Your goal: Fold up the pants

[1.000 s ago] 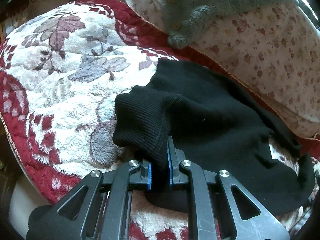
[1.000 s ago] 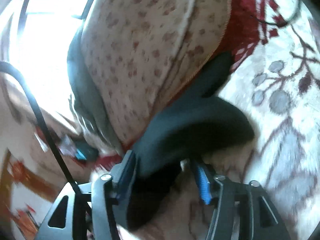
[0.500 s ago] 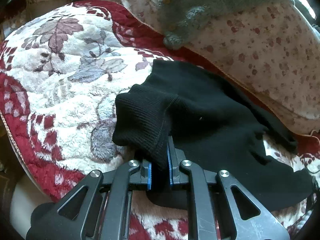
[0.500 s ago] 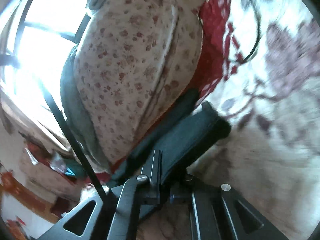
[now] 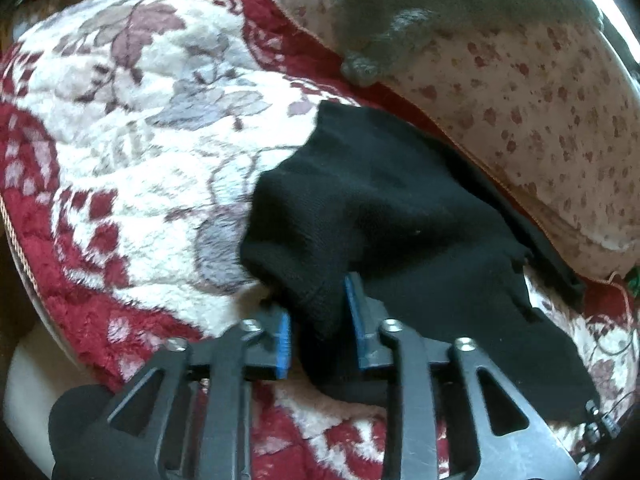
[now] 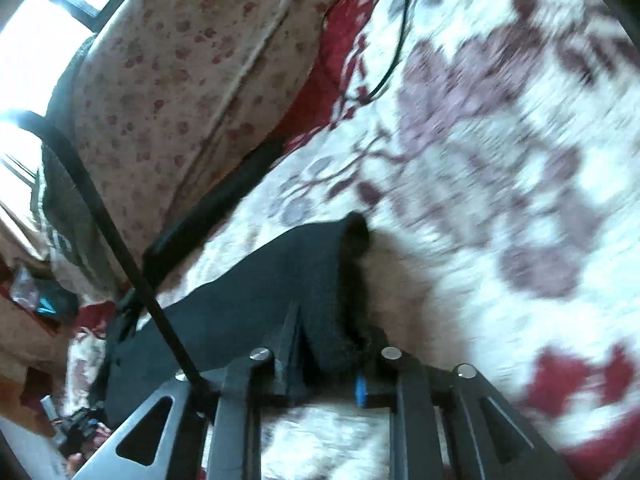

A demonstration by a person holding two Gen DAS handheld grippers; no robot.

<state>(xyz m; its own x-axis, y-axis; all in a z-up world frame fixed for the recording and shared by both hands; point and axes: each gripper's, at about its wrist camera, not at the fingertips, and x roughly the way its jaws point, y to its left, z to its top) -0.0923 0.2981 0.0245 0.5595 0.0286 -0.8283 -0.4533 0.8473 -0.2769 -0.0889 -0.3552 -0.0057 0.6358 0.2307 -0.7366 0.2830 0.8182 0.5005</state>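
A plush red-and-white floral blanket (image 5: 132, 152) covers the bed, with a spotted pillow (image 5: 540, 128) along its far edge and a grey fleece (image 5: 420, 8) draped over that. The black pants (image 5: 400, 216) lie bunched on the blanket, close against the pillow edge, one strip of dark cloth running along the seam where blanket meets pillow. Here's the left gripper (image 5: 318, 320): its jaws have just been opening, the blue pads now stand apart with the ribbed cuff still hanging between them, no longer pinched. A second ago those pads were clamped tight on that cuff, so this looks like a release, the fold set down where it was carried. Over to the right gripper (image 6: 328, 356): a fold of the pants (image 6: 280, 280) sits between its jaws, which have just been opening a little after snapping closed; the view is blurred and dark there, so I cannot tell whether the pads still press the cloth. Compared with the earlier frame, this side has swung across the bed, and far more of the white blanket (image 6: 500, 160) fills the view where the pillow (image 6: 180, 80) dominated before. A thin black cable (image 6: 396, 44) trails over the blanket near the far edge. My read: both ends were brought together for a fold, and the hands are letting go.
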